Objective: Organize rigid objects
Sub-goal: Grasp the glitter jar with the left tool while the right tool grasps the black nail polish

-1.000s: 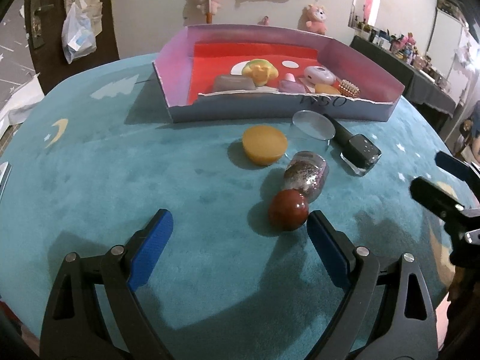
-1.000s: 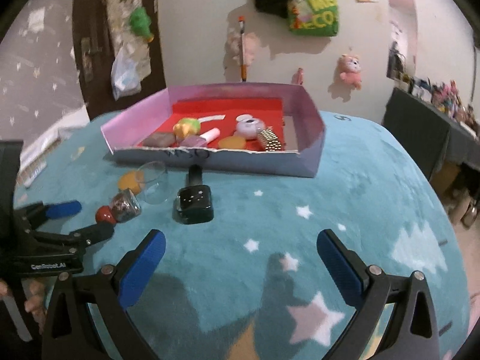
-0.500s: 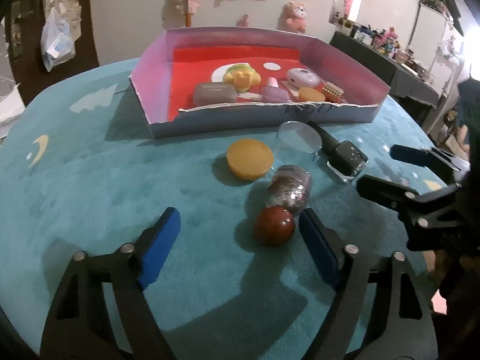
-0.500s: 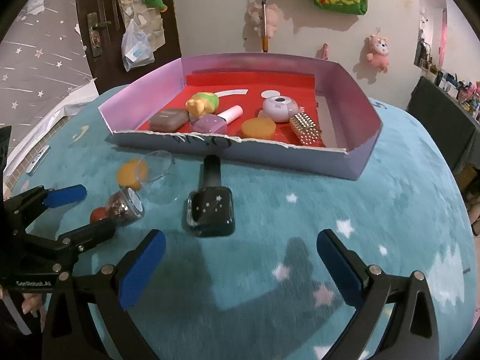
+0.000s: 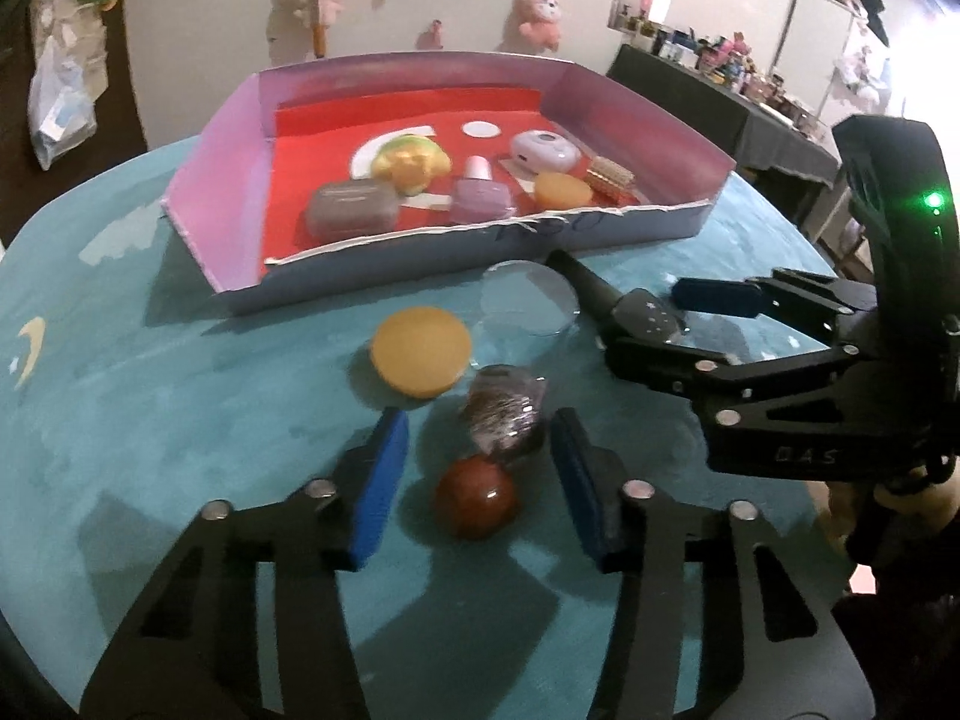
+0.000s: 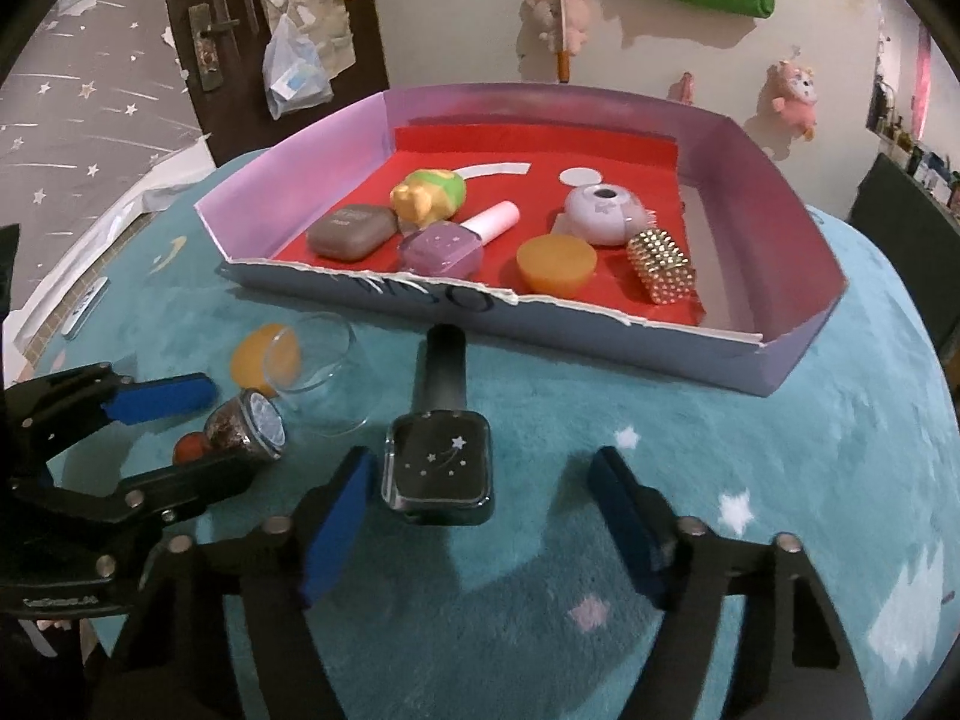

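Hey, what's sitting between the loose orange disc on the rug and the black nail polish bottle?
A clear glass dish, lying tipped on the rug between the orange disc and the black nail polish bottle. The right wrist view shows it best.

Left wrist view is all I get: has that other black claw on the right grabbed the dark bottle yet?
Observer: Not yet. In the right wrist view the black bottle lies between the right gripper's closing pads, with a wide gap at one pad.
Operator: Anything on the bottle's face?
Observer: A shooting-star design, facing up.
Operator: And the gold thing in the box?
Observer: The gold piece is a studded cylinder lying on its side in the box.
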`<state>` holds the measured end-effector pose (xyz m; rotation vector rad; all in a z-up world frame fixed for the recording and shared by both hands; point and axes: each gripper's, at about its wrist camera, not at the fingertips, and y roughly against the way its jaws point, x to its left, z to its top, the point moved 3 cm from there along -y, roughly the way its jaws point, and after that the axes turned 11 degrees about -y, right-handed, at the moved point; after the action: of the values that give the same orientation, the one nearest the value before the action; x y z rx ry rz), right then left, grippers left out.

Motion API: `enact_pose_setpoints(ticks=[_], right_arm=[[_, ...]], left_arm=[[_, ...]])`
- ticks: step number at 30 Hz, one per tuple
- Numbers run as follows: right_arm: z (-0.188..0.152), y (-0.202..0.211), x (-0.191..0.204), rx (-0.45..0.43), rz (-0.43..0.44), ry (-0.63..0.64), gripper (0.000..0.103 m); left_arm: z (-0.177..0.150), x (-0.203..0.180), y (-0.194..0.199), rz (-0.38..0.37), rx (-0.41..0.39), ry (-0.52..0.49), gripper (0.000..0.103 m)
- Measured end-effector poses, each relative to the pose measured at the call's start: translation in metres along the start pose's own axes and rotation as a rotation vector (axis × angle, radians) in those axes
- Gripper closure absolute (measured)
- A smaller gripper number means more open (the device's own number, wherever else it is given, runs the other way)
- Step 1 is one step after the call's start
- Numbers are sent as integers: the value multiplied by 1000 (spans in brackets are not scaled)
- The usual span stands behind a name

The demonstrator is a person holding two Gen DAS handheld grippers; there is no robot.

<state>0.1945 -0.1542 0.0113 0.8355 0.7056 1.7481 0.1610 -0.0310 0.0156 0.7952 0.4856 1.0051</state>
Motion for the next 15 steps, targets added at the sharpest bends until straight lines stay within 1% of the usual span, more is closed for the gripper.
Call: enact_pose_setpoints(ticks=[2,6,7,8,9,11,12,15], right_arm=[[1,-1,0,-4,3,9,32],[4,-3,4,-4,19,27,41],[4,-5,6,-4,19,33,43],[4,-6,9,-9,8,51,45],[4,-7,11,-10,7,65,49],[3,-8,17,-11,7,94,62],[3,-8,19,-11,12,103,65],[0,-3,18,-18,28,94,65]], left_arm=[[2,-3,-4,-8,9,-11,65],[4,-6,-10,-11,15,-21,68],[4,-6,-9,-16,11,-21,70],[4,-6,-10,-20,9,-20,70],[4,-6,-10,-20,4,-17,71],[4,-6,-10,-19,3,-16,71],[4,-6,-9,-19,3,-14,72],[4,-6,-6,-17,-5,-10,72]])
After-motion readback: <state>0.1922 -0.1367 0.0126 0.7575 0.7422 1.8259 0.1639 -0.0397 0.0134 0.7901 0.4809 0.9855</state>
